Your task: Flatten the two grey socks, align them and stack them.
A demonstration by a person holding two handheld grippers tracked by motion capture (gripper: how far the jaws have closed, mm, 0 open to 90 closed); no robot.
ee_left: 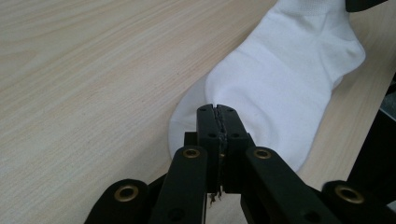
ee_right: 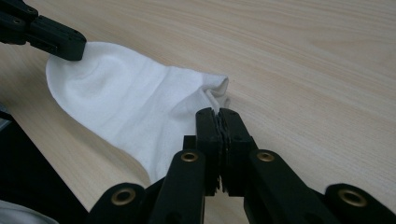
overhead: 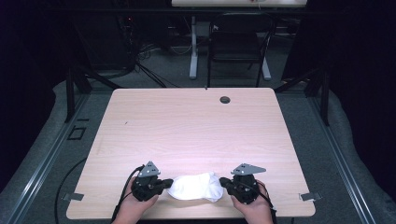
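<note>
We pinch the white sock (overhead: 194, 186) at lower centre, left gripper (overhead: 164, 184) and right gripper (overhead: 226, 182) each clenched on an end; stretched flat for smoothing.

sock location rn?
In the high view the white sock lies near the table's front edge, between the left gripper and right gripper.

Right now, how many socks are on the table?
1. The white sock lies at the table's near edge, stretched between the left gripper and right gripper. A second layer might hide underneath.
</note>
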